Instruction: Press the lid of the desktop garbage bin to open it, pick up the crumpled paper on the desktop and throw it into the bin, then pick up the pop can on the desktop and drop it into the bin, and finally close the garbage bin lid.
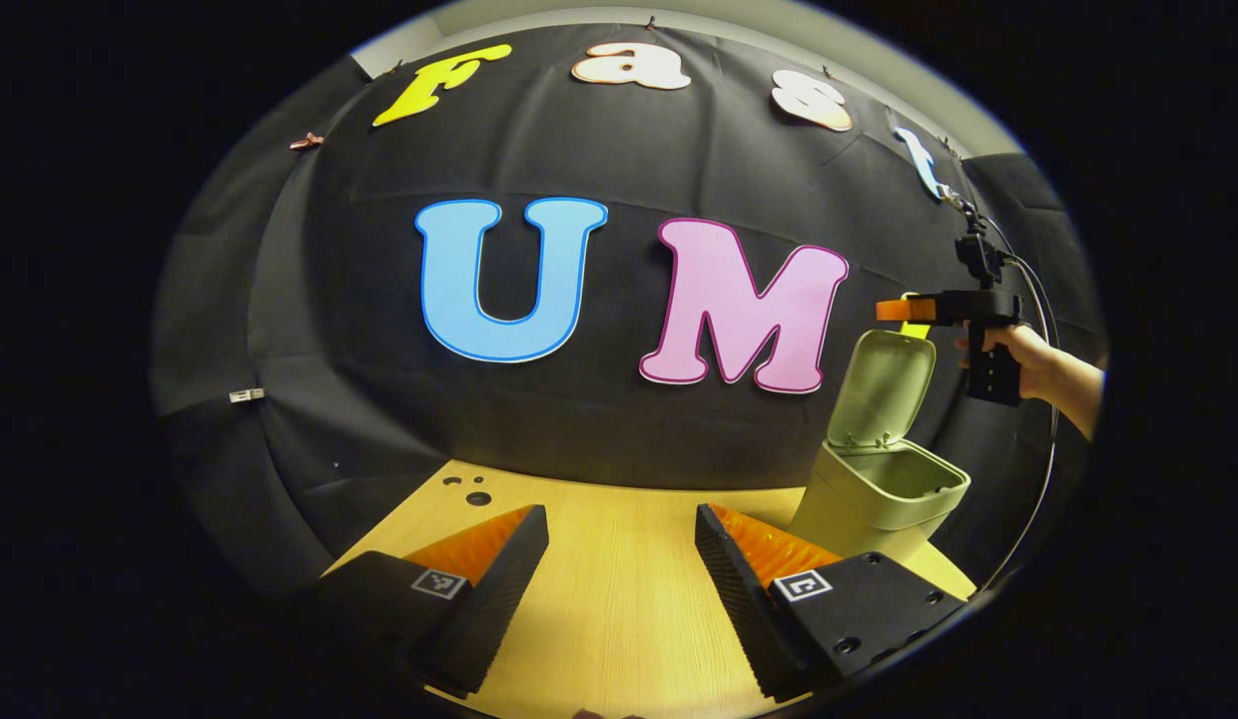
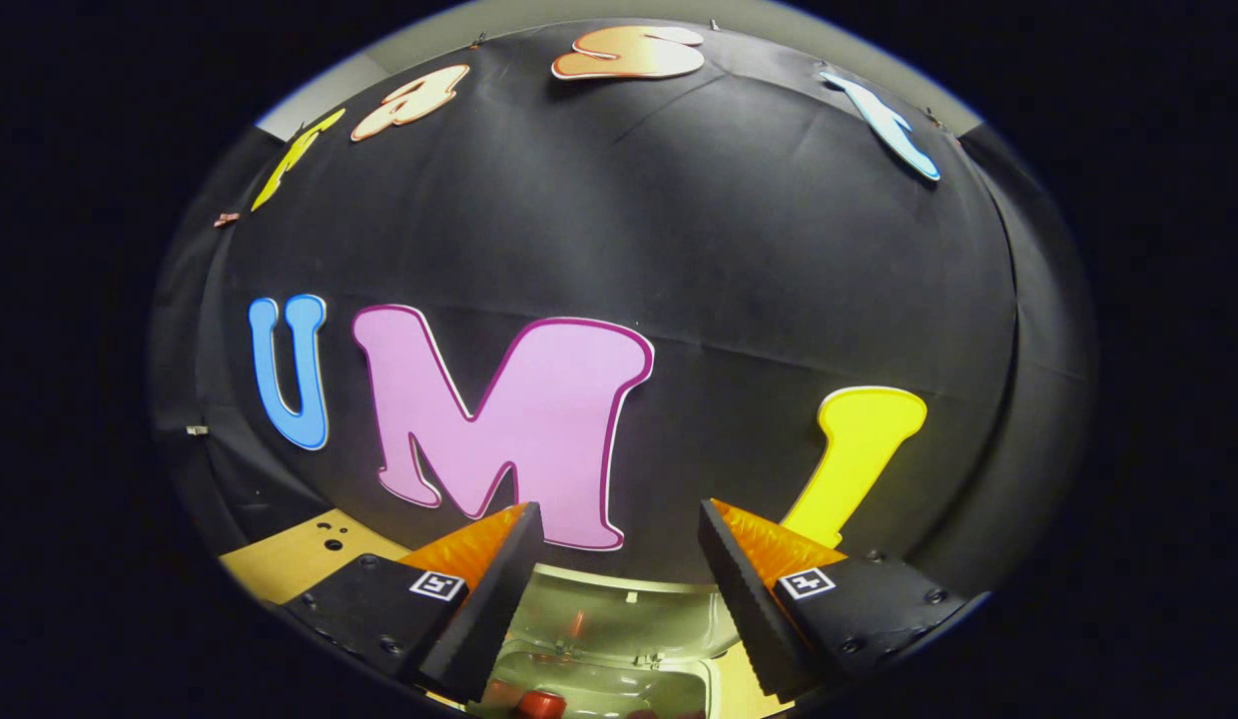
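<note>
**Bin open, can inside, lid waiting to be closed**

The pale green plastic desktop garbage bin stands on the right side of the light wooden tabletop, close to the black cloth wall at the far edge. Its hinged lid stands upright and open. In the right gripper view we look down into the bin's mouth and see something red there, which we take to be the pop can. We cannot make out the crumpled paper.

We judge the dropping steps done and the last one, closing the lid, now in hand. Next we would need to bring a fingertip behind the upright lid and push it down until it seats.

The right gripper hangs above the bin with fingers spread and empty; the left gripper view shows a hand holding it just beside the lid's top. The left gripper rests low over the table, fingers spread, holding nothing.

We count one bin, one lid, one can, two grippers.
</note>
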Demonstrator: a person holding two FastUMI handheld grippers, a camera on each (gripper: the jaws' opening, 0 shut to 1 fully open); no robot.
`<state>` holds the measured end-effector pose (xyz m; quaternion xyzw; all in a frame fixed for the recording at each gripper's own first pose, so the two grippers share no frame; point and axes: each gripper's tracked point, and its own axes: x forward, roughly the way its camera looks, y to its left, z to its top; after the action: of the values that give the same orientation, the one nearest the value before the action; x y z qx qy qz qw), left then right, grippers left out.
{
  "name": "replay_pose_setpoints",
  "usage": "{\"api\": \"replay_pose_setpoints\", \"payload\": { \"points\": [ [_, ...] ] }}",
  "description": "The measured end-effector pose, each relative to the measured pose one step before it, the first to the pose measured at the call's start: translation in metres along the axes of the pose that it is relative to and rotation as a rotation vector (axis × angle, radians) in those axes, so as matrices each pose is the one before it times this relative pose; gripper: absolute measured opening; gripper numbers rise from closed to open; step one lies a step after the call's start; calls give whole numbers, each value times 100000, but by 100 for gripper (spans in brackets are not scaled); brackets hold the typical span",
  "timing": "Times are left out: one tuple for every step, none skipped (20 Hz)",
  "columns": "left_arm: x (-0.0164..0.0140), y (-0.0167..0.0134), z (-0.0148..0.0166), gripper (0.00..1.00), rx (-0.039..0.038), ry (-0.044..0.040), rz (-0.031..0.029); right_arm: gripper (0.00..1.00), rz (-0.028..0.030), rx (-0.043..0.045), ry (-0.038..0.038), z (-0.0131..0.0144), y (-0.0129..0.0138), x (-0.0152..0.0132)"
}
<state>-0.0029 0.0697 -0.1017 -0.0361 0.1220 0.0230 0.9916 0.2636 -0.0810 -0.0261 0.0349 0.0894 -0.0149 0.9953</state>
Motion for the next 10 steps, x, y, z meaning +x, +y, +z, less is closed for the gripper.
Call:
{"api": "replay_pose_setpoints", "payload": {
  "points": [
    [-169,6,8,96,132,-101,31,98,-492,-974,854,-315,-80,236],
    [-100,-32,-16,96,278,-50,168,98,-271,-268,502,-232,-60,205],
    [-110,34,-24,96,247,44,22,98,-267,-165,810,-174,-14,206],
    [-47,-57,-3,96,164,62,21,98,299,343,514,-166,-23,45],
    [-37,-36,-13,96,24,17,-137,98,172,1244,515,-108,137,12],
    [-22,-134,-36,96,-16,-31,-225,98,266,1423,1098,-164,1,-121],
    [-7,-128,73,96,-20,-69,-206,98,749,1667,1700,-340,118,-213],
    [-76,-125,8,96,-37,-63,-282,98,983,1693,2132,-459,211,-341],
    [-9,-205,48,96,-10,-118,-320,98,783,1183,1396,-347,144,-413],
    [-26,-162,51,96,54,-13,-407,98,255,477,750,-156,-10,-466]
  ]
}}
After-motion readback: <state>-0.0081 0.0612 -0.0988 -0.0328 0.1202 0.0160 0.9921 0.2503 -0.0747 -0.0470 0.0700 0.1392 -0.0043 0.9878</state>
